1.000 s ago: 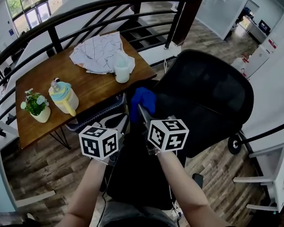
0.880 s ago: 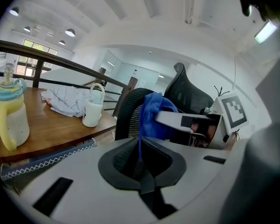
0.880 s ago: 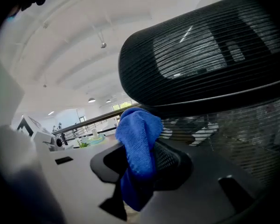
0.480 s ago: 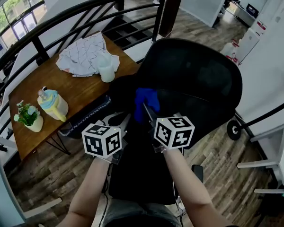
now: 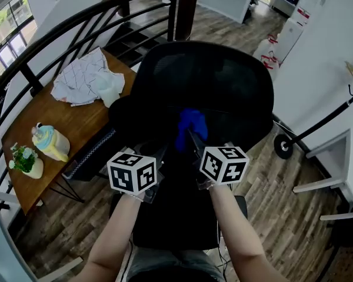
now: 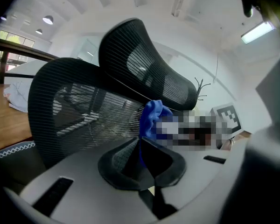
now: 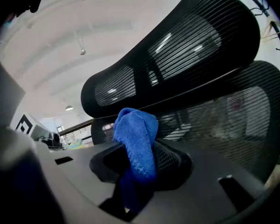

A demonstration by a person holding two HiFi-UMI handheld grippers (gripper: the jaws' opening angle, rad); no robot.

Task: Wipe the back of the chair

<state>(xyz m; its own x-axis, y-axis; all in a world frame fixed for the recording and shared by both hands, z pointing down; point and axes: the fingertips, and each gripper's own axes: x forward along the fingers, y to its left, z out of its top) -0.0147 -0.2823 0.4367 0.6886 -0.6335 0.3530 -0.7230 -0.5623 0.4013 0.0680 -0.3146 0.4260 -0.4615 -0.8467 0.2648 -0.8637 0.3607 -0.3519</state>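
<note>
Right gripper view: my right tongs [image 7: 137,171] pinch the limp-looking blue microfibre cloth [image 7: 136,134] mid-bunch, facing the springy black mesh chair back [image 7: 186,64]; left tongs [image 6: 142,164] closed, empty.

The lower end of the blue cloth [image 7: 135,136] disappears between the jaws of the right hand-held gripper [image 7: 140,166]. The back of the chair [image 5: 223,87] covers one corner of the counter [image 5: 47,113].
</note>
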